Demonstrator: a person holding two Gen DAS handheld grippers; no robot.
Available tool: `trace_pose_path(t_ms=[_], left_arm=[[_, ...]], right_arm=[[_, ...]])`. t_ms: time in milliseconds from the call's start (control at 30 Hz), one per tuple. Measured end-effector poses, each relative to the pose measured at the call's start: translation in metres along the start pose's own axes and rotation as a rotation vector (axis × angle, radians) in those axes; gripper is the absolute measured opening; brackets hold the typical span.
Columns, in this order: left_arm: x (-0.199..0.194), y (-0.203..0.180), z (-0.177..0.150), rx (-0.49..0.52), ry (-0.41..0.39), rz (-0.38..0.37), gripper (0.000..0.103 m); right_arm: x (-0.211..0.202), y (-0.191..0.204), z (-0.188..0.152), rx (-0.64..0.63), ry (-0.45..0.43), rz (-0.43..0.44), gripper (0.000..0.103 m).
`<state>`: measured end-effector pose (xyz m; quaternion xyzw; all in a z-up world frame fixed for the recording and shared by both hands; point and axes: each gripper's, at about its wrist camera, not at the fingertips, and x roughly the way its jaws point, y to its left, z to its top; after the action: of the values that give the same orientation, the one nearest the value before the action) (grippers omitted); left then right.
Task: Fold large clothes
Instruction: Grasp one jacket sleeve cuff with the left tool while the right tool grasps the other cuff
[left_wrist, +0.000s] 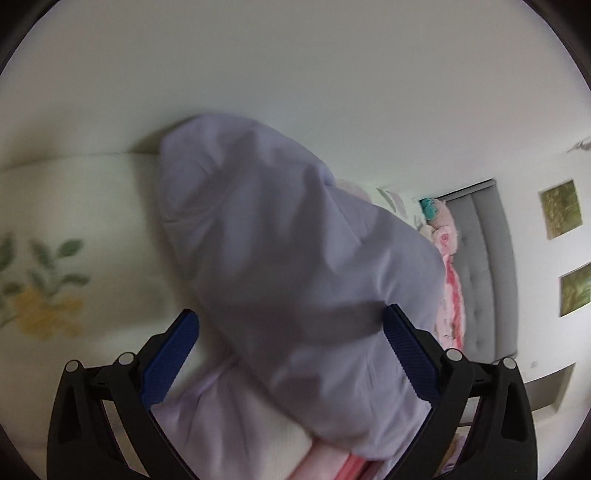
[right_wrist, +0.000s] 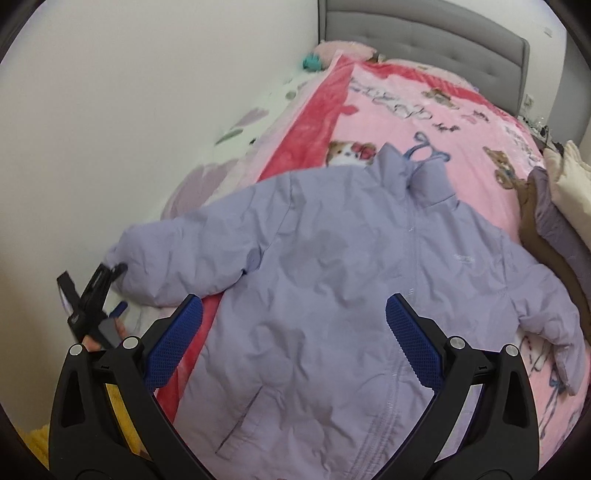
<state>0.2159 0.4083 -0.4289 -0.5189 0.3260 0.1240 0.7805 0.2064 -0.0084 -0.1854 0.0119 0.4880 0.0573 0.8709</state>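
A lilac padded jacket (right_wrist: 332, 280) lies front up on a pink blanket (right_wrist: 424, 122), collar toward the headboard, both sleeves spread out. My right gripper (right_wrist: 293, 325) is open, its blue pads apart above the jacket's lower front. My left gripper (left_wrist: 290, 343) is open with the jacket's left sleeve (left_wrist: 288, 258) between its spread pads; the sleeve end points away from me. In the right wrist view the left gripper (right_wrist: 110, 291) shows at the cuff of that sleeve, by the wall.
A white wall (right_wrist: 110, 110) runs along the bed's left side. A grey padded headboard (right_wrist: 424, 40) stands at the far end. Brown and grey clothes (right_wrist: 546, 229) and a cream pillow (right_wrist: 572, 184) lie at the right. A floral sheet (left_wrist: 55, 288) lies under the sleeve.
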Motion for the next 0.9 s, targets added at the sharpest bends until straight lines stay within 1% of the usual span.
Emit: trace_pose_path(t_ms=[33,100,133,167,200,233,300,433,500,533,600,633,667,700,733,767,800,833,867,900], left_arm=[[0.005,0.002,0.004,-0.020,0.002,-0.021,0.098],[0.015,0.010,0.010,-0.121,-0.013,-0.114,0.098],[0.019,0.013,0.011,-0.168,-0.017,-0.141,0.098],[0.023,0.012,0.012,-0.192,-0.009,-0.148,0.098],[0.023,0.008,0.013,-0.182,-0.011,-0.149,0.098],[0.020,-0.004,0.014,-0.148,-0.020,-0.157,0.096],[0.014,-0.022,0.016,-0.081,-0.046,-0.185,0.082],[-0.012,-0.078,0.014,0.088,-0.128,-0.252,0.075],[-0.026,-0.115,0.013,0.181,-0.167,-0.313,0.057],[-0.032,-0.136,0.011,0.231,-0.181,-0.345,0.055],[-0.039,-0.172,0.003,0.324,-0.187,-0.395,0.041],[-0.042,-0.192,-0.003,0.381,-0.182,-0.419,0.039],[-0.043,-0.219,-0.016,0.461,-0.163,-0.450,0.032],[-0.041,-0.230,-0.028,0.514,-0.138,-0.468,0.026],[-0.036,-0.246,-0.039,0.559,-0.102,-0.480,0.026],[-0.023,-0.263,-0.054,0.606,-0.046,-0.471,0.026],[-0.008,-0.276,-0.069,0.648,0.005,-0.444,0.026],[0.002,-0.281,-0.079,0.672,0.038,-0.431,0.026],[0.017,-0.287,-0.094,0.706,0.089,-0.409,0.026],[0.035,-0.291,-0.109,0.739,0.141,-0.377,0.022]], right_arm=[[0.005,0.003,-0.001,0.001,0.015,0.012,0.095],[0.014,0.009,-0.003,-0.005,0.046,0.026,0.095],[0.016,0.011,-0.004,-0.010,0.053,0.025,0.095],[0.018,0.013,-0.004,-0.015,0.060,0.019,0.095],[0.018,0.014,-0.005,-0.017,0.060,0.017,0.095],[0.017,0.014,-0.005,-0.018,0.058,0.016,0.095],[0.014,0.012,-0.004,-0.013,0.053,0.014,0.095],[0.007,-0.005,-0.007,0.019,0.033,0.000,0.095],[0.002,-0.020,-0.011,0.052,0.025,-0.003,0.095],[-0.002,-0.027,-0.013,0.069,0.022,-0.007,0.095],[-0.009,-0.043,-0.017,0.105,0.009,-0.008,0.095],[-0.013,-0.051,-0.020,0.121,0.000,-0.013,0.095],[-0.018,-0.060,-0.023,0.142,-0.011,-0.022,0.095],[-0.021,-0.069,-0.026,0.157,-0.016,-0.027,0.095],[-0.023,-0.078,-0.029,0.178,-0.020,-0.036,0.095],[-0.027,-0.090,-0.034,0.209,-0.024,-0.046,0.095],[-0.028,-0.097,-0.037,0.230,-0.024,-0.051,0.095],[-0.029,-0.105,-0.041,0.257,-0.023,-0.055,0.095],[-0.031,-0.112,-0.045,0.282,-0.021,-0.057,0.095],[-0.032,-0.121,-0.051,0.311,-0.019,-0.066,0.095]])
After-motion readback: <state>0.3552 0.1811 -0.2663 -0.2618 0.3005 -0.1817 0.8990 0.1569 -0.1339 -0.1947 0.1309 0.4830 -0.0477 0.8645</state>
